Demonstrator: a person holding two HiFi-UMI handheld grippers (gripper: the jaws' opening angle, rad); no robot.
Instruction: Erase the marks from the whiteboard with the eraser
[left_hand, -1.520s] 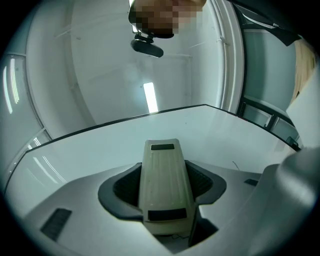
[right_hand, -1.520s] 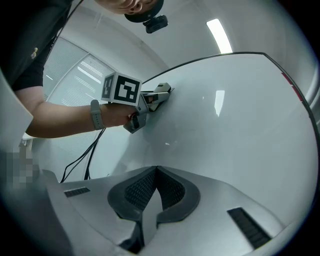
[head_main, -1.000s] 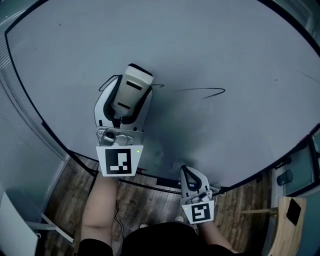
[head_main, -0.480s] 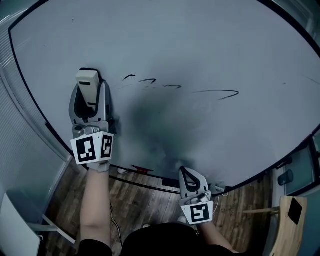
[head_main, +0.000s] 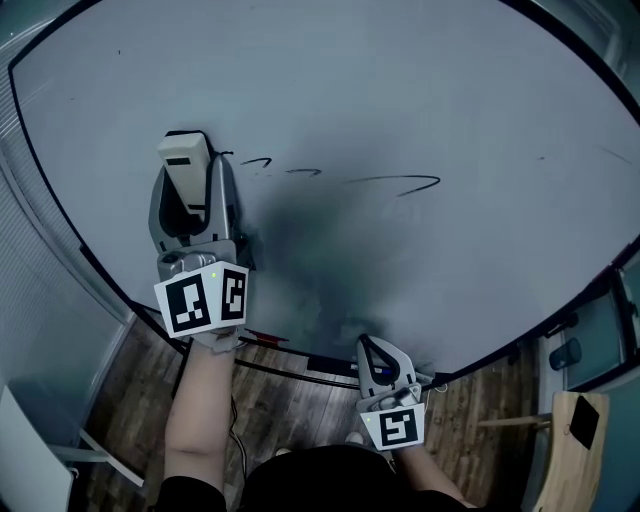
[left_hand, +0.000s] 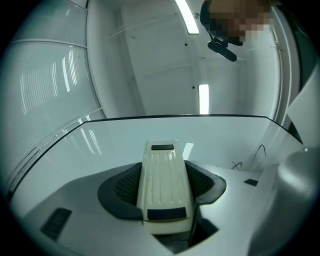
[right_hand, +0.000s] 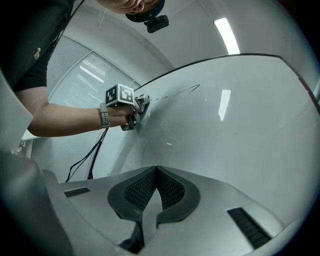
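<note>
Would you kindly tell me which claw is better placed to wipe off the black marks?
Left. The left claw grips the eraser at the whiteboard, right beside the marks. The right claw is shut and empty, down near the board's lower edge.

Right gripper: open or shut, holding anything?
Shut and empty. In its own view the right gripper has its fingers meeting at the tips, nothing between them.

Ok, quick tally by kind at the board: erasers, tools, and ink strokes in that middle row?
Erasers: 1, the eraser, clamped in the left tool
Tools: 2, counting the right tool, shut and empty
Ink strokes: 3, a hook, a dash, a long curve
Total: 6
</note>
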